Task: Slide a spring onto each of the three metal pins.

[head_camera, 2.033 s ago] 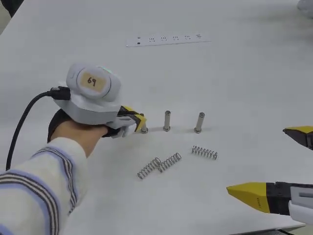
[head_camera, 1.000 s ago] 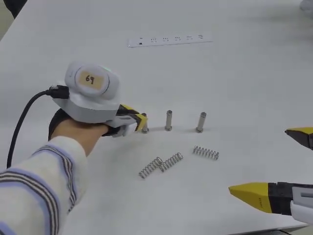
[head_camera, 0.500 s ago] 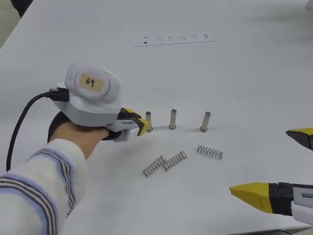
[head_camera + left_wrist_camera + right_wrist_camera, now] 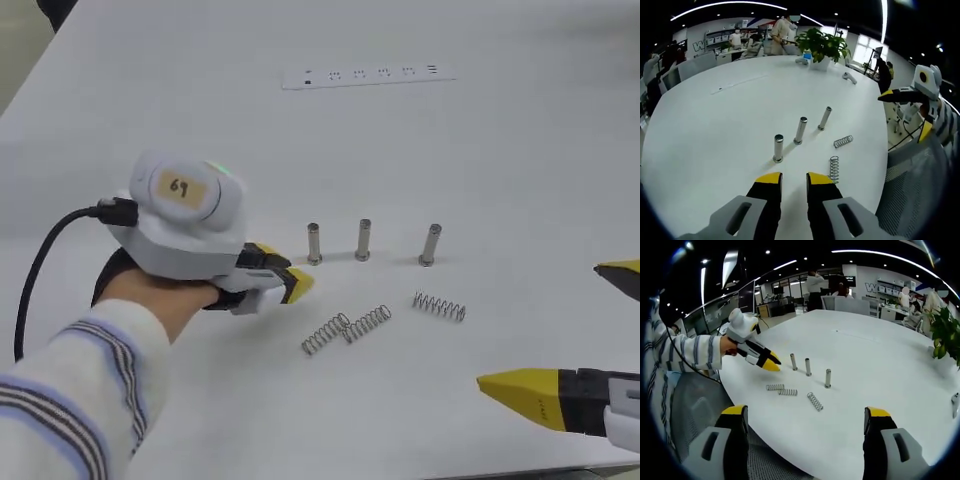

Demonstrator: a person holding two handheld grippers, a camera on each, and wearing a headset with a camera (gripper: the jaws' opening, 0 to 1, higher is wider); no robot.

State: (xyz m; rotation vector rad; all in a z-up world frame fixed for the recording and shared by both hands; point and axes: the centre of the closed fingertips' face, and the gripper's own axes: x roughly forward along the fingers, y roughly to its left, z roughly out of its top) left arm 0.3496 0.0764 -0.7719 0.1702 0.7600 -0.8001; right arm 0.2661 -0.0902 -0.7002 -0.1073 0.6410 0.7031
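Spreading across the head view, the large white round table [image 4: 520, 150] carries all the parts.

Over its near left part is the left gripper [image 4: 298, 284], a white-and-grey body with black jaws tipped in yellow. A hand [image 4: 150, 285] from a white sleeve with blue and brown stripes [image 4: 70, 410] holds it, and a black cable [image 4: 35, 275] runs from its rear. It sits low over the tabletop and points toward the leftmost pin, with its tips just short of the pin and not touching. In its own view the jaws stand close together with a narrow strip of table between them, gripping nothing.

At the near right edge, the right gripper [image 4: 540, 325], of the same yellow-tipped kind, has its jaws spread wide and empty. It is well apart from the parts.

A long flat white power strip [image 4: 368, 75] lies on the far side of the table.

Three short grey metal pins [image 4: 314, 243] [image 4: 363, 240] [image 4: 430, 244] stand upright in a row near the middle, each bare along its shaft.

Three thin silver coil springs lie on their sides on the table, nearer the person than the row. Two [image 4: 326, 334] [image 4: 366, 323] meet end to end, below the left and middle pins. The third [image 4: 439, 306] lies apart, below the right pin.
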